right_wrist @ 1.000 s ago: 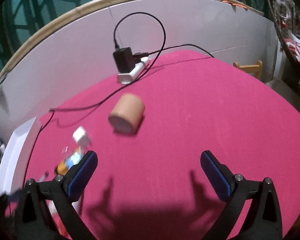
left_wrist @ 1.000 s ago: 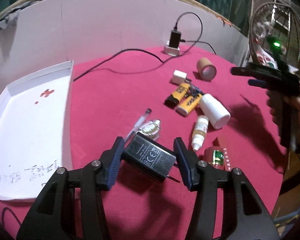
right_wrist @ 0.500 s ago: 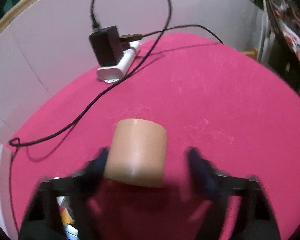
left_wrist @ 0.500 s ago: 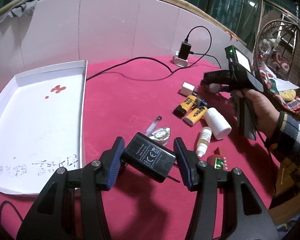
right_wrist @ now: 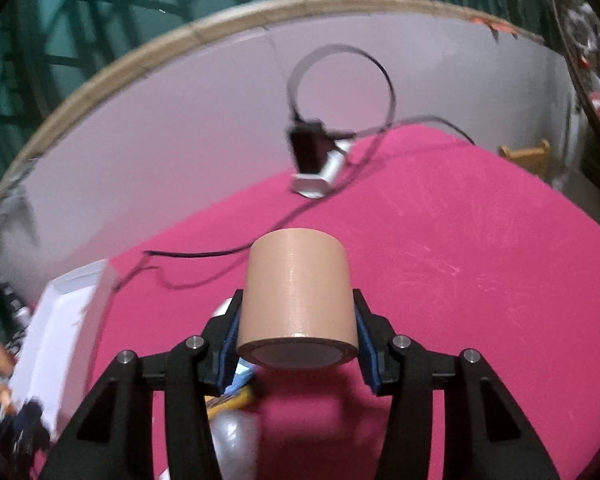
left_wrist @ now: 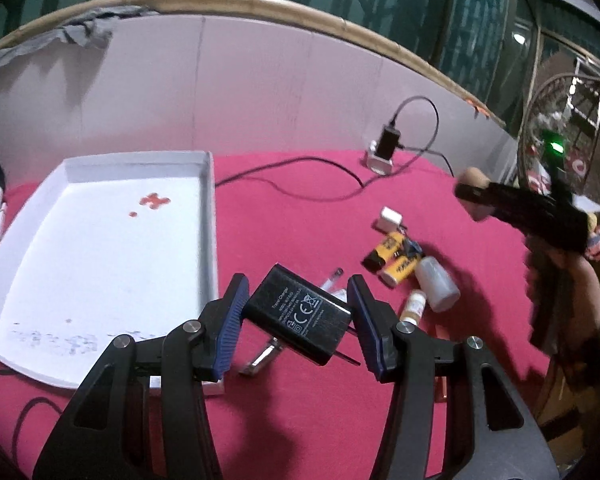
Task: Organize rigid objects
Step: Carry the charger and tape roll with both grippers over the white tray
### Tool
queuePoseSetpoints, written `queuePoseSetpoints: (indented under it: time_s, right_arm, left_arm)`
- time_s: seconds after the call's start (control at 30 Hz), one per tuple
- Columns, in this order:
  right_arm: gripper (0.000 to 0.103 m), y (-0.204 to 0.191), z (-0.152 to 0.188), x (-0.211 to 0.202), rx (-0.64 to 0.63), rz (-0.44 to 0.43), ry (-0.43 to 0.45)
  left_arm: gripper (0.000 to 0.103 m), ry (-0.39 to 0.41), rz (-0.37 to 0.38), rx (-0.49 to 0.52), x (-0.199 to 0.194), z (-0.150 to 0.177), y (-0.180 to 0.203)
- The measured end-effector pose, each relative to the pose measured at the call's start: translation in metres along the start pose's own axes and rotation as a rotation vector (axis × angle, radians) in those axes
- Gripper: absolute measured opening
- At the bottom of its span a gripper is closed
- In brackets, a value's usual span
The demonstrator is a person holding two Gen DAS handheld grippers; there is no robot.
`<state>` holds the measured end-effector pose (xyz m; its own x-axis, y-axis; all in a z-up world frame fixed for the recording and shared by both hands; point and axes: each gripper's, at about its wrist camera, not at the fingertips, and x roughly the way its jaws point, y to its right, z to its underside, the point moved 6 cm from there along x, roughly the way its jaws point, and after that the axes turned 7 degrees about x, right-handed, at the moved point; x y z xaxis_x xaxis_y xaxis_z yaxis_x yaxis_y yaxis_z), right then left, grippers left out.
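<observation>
My left gripper (left_wrist: 296, 320) is shut on a black travel charger (left_wrist: 298, 314) and holds it above the red table, just right of the white tray (left_wrist: 208, 200). My right gripper (right_wrist: 296, 338) is shut on a tan tape roll (right_wrist: 296, 300) lifted off the table. In the left wrist view the right gripper (left_wrist: 472, 200) holds the roll (left_wrist: 474, 178) at the far right. Still on the table are two yellow batteries (left_wrist: 396, 258), a white bottle (left_wrist: 436, 286), a small dropper bottle (left_wrist: 414, 306), a white cube (left_wrist: 390, 216) and a pen (left_wrist: 332, 278).
A black plug in a white power strip (left_wrist: 380, 158) with a black cable (left_wrist: 300, 160) sits at the table's back. A white wall (left_wrist: 260, 80) rings the far edge. The tray also shows at the left of the right wrist view (right_wrist: 72, 304).
My right gripper moved onto the tape roll, closed on it and lifted it. My left gripper rose and shifted toward the tray's right side with the charger.
</observation>
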<state>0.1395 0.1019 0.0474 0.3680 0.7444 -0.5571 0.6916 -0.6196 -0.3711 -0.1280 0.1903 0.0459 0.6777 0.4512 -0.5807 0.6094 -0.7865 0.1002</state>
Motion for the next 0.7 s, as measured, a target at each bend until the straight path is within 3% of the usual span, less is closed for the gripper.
queuePoseSetpoints:
  time_s: [0.33, 0.7]
  right_arm:
    - [0.049, -0.071, 0.028, -0.051, -0.11, -0.19, 0.004]
    - [0.049, -0.122, 0.048, -0.058, -0.222, -0.267, -0.029]
  left_arm:
    - [0.051, 0.066, -0.101, -0.042, -0.036, -0.011, -0.029]
    - [0.051, 0.1, -0.162, -0.09, -0.056, -0.008, -0.059]
